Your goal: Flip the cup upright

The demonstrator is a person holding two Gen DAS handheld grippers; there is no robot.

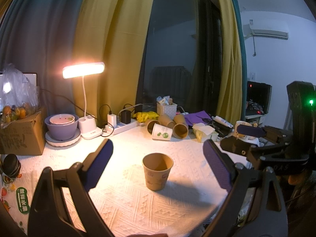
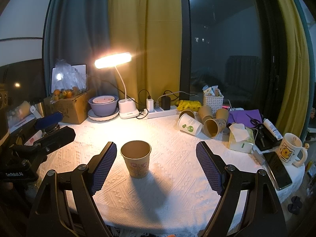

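Two grippers, left gripper (image 1: 158, 167) and right gripper (image 2: 156, 165), jaws spread wide, nothing held. Brown cup (image 2: 135, 159) stands upright on white cloth (image 2: 167, 193), untouched. Flip judged complete; next move: withdraw without nudging cup.

A small tan paper cup (image 1: 157, 174) (image 2: 135, 158) with a faint pink printed design on its side stands upright on the white textured tablecloth, open mouth up, its inside empty. It sits alone in the near middle of the table, well apart from the heap of tipped cups at the far right.
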